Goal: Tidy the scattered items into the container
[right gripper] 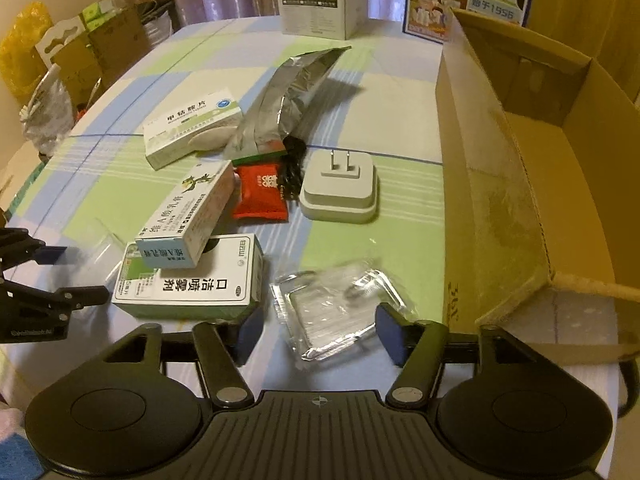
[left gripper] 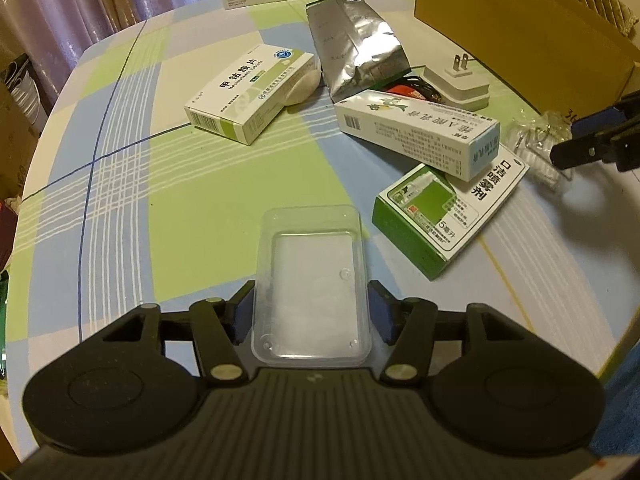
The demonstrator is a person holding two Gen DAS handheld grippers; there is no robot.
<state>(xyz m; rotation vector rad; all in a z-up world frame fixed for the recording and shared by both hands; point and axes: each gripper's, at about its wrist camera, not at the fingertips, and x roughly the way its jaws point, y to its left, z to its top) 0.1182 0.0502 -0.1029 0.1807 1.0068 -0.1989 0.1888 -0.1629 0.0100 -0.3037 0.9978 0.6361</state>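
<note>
1. Left gripper (left gripper: 312, 316) has its jaws bracketing a clear plastic tray (left gripper: 311, 284), pads at both long walls; looks like a pinch, though whether the tray is clear of the worktop (left gripper: 120, 184) I cannot tell. Side grip keeps the tray level and open side up.
2. Right gripper (right gripper: 318, 334) hovers with jaws spread either side of a crinkled foil-and-plastic packet (right gripper: 340, 304), not touching it; probably lining up a pinch.
3. Container: open cardboard box (right gripper: 520, 184) at the worktop's right side, top open, inside looks bare. Its near wall stands just beside the packet, so the right-hand carry is short but must go up over the rim.
4. Scattered pile sits mid-worktop: green spray box (right gripper: 192, 284) with a long ointment box (right gripper: 188, 216) leaning across it, tablet box (right gripper: 192, 128), silver pouch (right gripper: 280, 100), red sachet (right gripper: 262, 194), white plug adapter (right gripper: 340, 192).
5. Room: open cloth left of the pile. The left tray must cross the pile to reach the box. The spray box lies just beside the right gripper's left jaw, so closing there risks a nudge.
</note>
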